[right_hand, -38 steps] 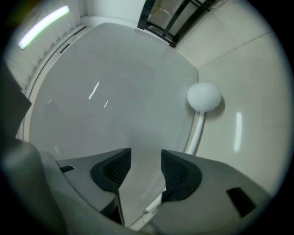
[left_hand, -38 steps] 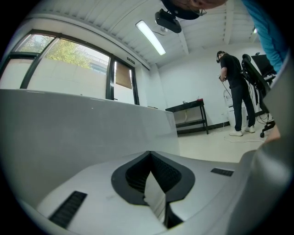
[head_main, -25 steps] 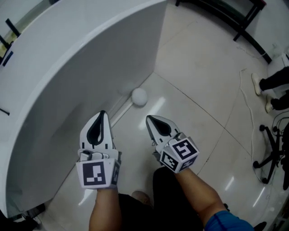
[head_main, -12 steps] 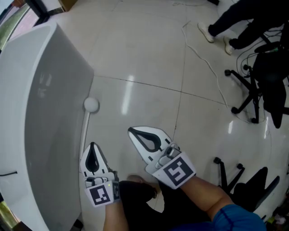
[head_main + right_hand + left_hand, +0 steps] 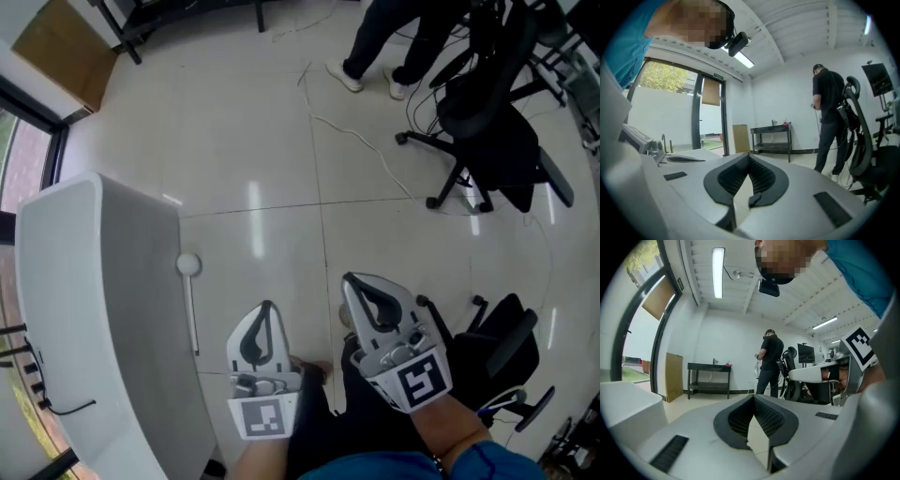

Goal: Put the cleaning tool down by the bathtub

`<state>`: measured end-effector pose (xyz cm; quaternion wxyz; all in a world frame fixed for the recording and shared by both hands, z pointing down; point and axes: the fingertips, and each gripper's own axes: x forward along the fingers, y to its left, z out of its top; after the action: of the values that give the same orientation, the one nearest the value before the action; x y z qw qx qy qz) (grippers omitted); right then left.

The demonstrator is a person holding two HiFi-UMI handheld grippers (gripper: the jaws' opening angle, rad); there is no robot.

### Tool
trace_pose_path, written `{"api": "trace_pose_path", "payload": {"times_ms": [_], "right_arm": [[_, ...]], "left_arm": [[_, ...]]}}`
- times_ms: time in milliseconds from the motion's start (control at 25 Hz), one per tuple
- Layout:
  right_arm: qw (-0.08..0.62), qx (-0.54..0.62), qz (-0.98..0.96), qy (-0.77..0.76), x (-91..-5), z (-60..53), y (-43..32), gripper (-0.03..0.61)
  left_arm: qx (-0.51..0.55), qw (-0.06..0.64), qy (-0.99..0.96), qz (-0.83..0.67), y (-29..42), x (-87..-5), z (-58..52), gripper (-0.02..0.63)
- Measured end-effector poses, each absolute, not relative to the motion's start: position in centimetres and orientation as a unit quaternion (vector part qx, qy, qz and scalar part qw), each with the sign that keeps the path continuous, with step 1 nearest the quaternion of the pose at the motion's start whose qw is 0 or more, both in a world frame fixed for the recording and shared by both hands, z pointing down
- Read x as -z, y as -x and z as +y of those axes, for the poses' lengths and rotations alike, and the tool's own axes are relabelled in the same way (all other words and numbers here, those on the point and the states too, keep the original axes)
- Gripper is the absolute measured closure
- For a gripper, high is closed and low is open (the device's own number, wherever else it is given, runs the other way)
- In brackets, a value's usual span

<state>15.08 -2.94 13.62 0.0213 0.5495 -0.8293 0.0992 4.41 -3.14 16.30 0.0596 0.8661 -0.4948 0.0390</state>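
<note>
Though the white bathtub [image 5: 103,300] is cut off at the frame edge, one white ball-headed rod [image 5: 191,306] lies beside it. The left gripper [image 5: 266,309] and right gripper [image 5: 352,284] — two in all — are clenched shut, empty.

Under you, the glossy pale tile floor [image 5: 253,159] carries the white bathtub [image 5: 103,309] at your left, the cleaning tool [image 5: 191,305] lying just beside it, a thin cable [image 5: 361,141] and a black office chair [image 5: 487,122].

Left gripper [image 5: 266,306] and right gripper [image 5: 350,280] side by side, fingers together, both empty.
</note>
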Motion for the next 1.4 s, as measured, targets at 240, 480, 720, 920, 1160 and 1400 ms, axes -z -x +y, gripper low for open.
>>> {"api": "trace_pose_path", "payload": {"times_ms": [240, 480, 720, 920, 1160, 1400], "right_arm": [[0.034, -0.084, -0.803, -0.59, -3.9, 0.3, -23.4, 0.586], [0.042, -0.084, -0.816, -0.57, 3.2, 2.1, -27.2, 0.586], [0.052, -0.079, -0.831, -0.548, 5.0, 3.1, -29.1, 0.586], [0.054, -0.089, -0.841, -0.531, 4.6, 3.5, -29.2, 0.586], [0.049, -0.085, -0.844, -0.527, 5.1, 3.4, -29.2, 0.586], [0.055, -0.08, -0.851, -0.516, 4.9, 3.5, -28.8, 0.586]], "left_arm": [[-0.06, 0.07, -0.885, -0.455, -11.2, -6.9, -0.5, 0.617], [-0.084, 0.062, -0.874, -0.475, -13.8, 0.3, 2.1, 0.617], [-0.066, 0.054, -0.86, -0.502, -15.1, 3.4, 3.8, 0.617], [-0.041, 0.061, -0.848, -0.524, -15.7, 4.3, 2.8, 0.617], [-0.052, 0.047, -0.855, -0.513, -16.8, 4.4, 3.2, 0.617], [-0.069, 0.044, -0.861, -0.503, -17.5, 3.8, 3.8, 0.617]]}}
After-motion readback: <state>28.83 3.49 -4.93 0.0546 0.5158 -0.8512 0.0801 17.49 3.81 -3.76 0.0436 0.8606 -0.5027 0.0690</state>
